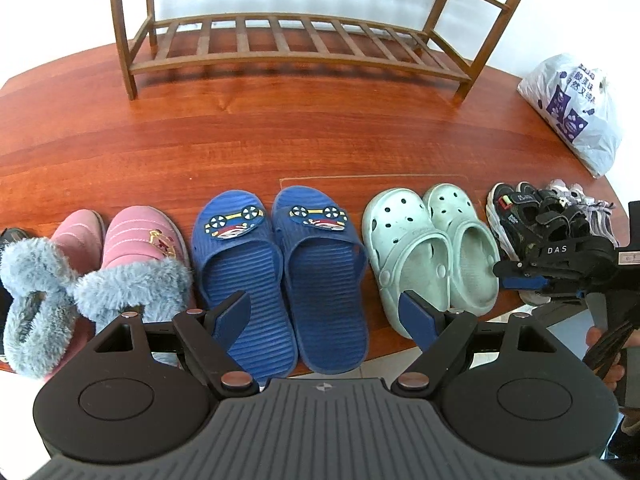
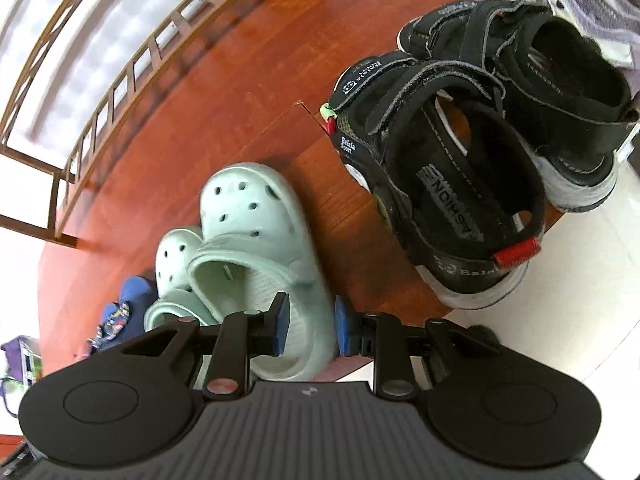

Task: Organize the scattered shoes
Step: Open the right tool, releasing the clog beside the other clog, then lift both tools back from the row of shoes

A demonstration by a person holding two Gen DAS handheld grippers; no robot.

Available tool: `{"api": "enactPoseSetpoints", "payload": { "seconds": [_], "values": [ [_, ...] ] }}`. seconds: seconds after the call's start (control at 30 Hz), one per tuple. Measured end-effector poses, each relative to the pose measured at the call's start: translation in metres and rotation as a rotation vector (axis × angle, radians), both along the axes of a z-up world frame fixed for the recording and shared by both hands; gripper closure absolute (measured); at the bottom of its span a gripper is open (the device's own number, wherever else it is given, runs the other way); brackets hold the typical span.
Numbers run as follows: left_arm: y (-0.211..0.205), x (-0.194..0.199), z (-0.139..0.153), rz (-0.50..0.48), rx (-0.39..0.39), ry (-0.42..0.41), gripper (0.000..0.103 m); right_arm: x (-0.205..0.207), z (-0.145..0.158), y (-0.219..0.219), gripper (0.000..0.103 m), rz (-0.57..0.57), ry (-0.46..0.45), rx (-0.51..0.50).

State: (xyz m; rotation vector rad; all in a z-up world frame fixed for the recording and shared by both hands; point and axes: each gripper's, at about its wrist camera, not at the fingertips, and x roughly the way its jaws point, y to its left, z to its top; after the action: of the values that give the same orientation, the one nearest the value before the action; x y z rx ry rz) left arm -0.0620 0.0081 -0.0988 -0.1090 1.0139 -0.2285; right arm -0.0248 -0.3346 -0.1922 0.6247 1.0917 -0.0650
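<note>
Pairs of shoes stand in a row along the near edge of the red-brown table (image 1: 280, 140): pink slippers with grey fur (image 1: 140, 248), blue slippers (image 1: 280, 264), mint clogs (image 1: 420, 240), black sandals (image 1: 532, 216) and lilac sneakers (image 1: 580, 200). My left gripper (image 1: 324, 316) hangs open over the heels of the blue slippers, holding nothing. My right gripper (image 2: 312, 328) is shut on the outer heel wall of the right mint clog (image 2: 248, 216), which rests on the table beside its mate (image 2: 176, 256). The black sandals (image 2: 452, 168) stand just to its right.
An empty wooden shoe rack (image 1: 288, 44) stands at the back of the table against the white wall. A white plastic bag (image 1: 572, 112) lies at the back right. Bare table lies between the shoe row and the rack. A hand (image 1: 600, 344) holds the right gripper.
</note>
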Motion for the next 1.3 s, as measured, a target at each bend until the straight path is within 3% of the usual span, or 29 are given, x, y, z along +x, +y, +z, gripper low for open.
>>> {"api": "enactPoseSetpoints", "payload": {
  "seconds": [0.4,0.77,1.03,1.3],
  "values": [
    [0.006,-0.013,0.003,0.012,0.001,-0.011,0.021,-0.019,0.028,0.017,0.068,0.094,-0.047,-0.132],
    [0.010,-0.030,0.009,0.120,0.049,-0.067,0.020,-0.047,0.078,0.017,0.044,0.169,-0.119,-0.266],
    [0.009,-0.058,0.022,0.224,0.079,-0.097,0.018,-0.077,0.108,0.002,0.016,0.215,-0.165,-0.400],
    [-0.009,-0.094,0.029,0.276,0.092,-0.087,0.015,-0.116,0.121,-0.028,0.007,0.216,-0.192,-0.444]
  ]
}}
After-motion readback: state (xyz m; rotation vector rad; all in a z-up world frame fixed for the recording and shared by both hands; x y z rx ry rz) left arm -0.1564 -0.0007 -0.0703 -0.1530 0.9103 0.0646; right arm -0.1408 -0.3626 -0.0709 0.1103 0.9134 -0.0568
